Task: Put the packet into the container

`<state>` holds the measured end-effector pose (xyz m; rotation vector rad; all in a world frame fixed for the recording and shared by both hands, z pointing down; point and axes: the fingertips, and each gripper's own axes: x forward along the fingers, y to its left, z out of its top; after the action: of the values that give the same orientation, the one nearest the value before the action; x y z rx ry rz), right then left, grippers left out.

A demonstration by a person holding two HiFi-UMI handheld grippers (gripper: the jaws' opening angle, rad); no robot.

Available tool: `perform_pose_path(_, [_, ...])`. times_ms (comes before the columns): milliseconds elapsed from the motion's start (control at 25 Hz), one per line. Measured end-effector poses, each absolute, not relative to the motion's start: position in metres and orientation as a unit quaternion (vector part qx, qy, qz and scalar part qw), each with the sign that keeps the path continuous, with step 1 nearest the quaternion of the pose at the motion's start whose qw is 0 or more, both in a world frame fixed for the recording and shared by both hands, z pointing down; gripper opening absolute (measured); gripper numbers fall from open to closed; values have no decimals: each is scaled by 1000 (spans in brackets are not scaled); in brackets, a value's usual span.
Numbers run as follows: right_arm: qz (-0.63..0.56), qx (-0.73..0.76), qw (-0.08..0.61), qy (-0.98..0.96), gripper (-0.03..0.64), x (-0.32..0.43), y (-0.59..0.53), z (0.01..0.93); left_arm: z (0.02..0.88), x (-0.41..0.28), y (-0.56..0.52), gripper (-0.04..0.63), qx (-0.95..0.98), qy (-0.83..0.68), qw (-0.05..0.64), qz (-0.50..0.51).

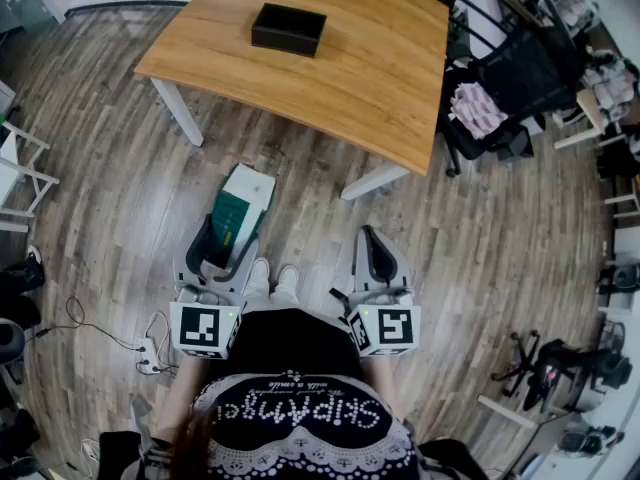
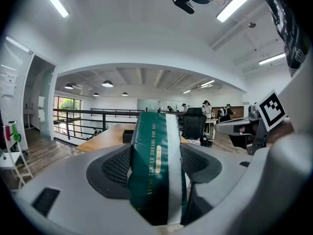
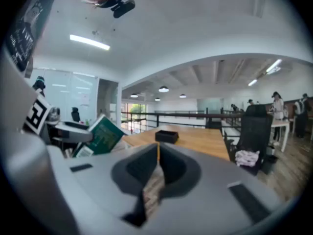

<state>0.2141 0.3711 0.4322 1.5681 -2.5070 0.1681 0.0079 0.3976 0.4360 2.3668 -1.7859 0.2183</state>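
The packet point(image 2: 155, 163) is pinched between the pads of the left gripper point(image 1: 222, 243), and its far end juts out beyond the jaw tips. The jaws of the right gripper point(image 3: 157, 151) are pressed together, with nothing held between them. The container point(image 1: 288, 28) is seen on the table point(image 1: 370, 83), well ahead of both grippers and apart from the packet.

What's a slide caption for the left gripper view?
Left gripper clamps green packet; black container on wooden table ahead.
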Motion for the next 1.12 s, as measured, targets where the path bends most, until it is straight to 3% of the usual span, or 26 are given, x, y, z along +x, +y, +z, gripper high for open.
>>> perform_pose_path(1120, [53, 509, 65, -856, 37, 248, 387, 427, 429, 40, 411, 344, 794, -601, 58, 72])
